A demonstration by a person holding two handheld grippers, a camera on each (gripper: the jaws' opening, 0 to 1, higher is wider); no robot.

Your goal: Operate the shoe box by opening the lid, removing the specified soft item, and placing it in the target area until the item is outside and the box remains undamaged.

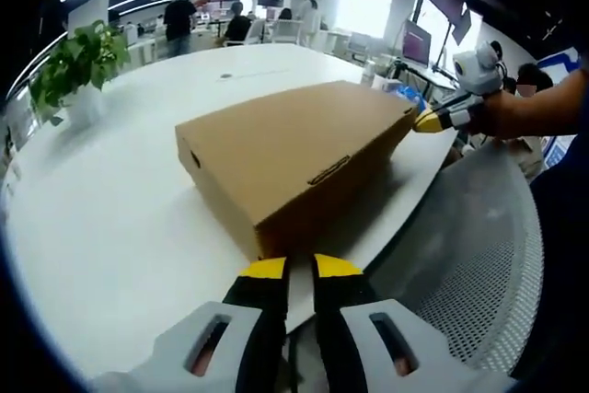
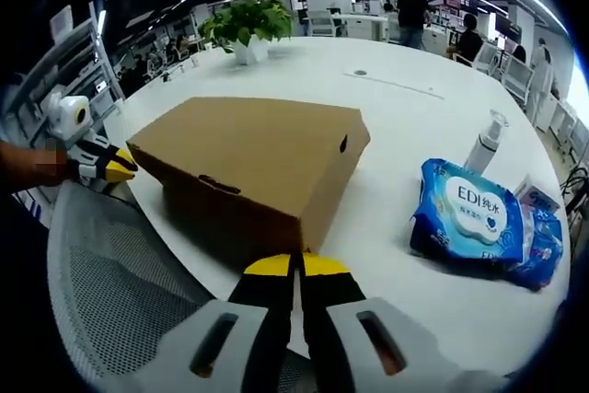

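Both grippers, left gripper and right gripper, flank closed shoe box.

The desk lies bare between the closed shoe box and the potted plant, while 2 wet-wipe packs and a pump bottle flank its other side, and a mesh chair stands against the desk edge.

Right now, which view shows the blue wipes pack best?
The right gripper view: the wipes pack lies whole and close on the white table, right of the shoe box. In the left gripper view, a blue sliver peeks past the box.
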